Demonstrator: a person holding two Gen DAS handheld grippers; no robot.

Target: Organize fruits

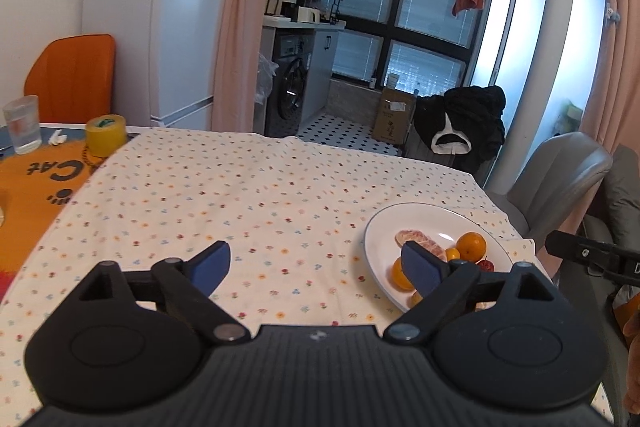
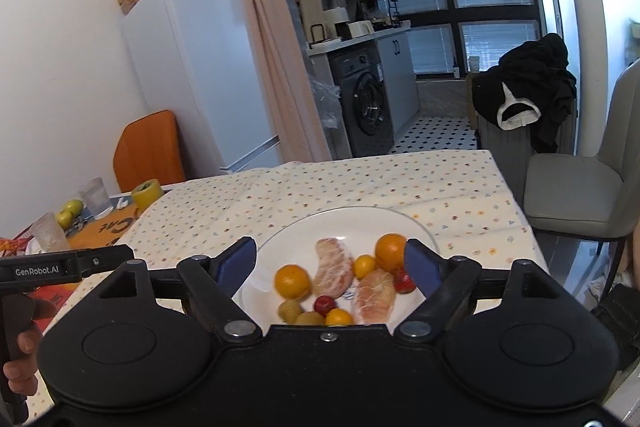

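White plate (image 2: 416,227) of mixed fruit sits right ahead of the spread, empty right tongs (image 2: 330,265), probably lining up a pick, while the left tongs (image 1: 316,269) hang spread beside it.

Behind your work — a kitchen corner in daylight.
You have a white fridge (image 2: 200,67) beside peach curtains (image 2: 276,59), a washing machine (image 2: 368,103) under the counter, an orange chair (image 1: 72,75), a grey chair (image 2: 580,187), a yellow tape roll (image 1: 106,137) near a glass (image 1: 23,125) — and black clothing (image 1: 464,127) heaped by the window.
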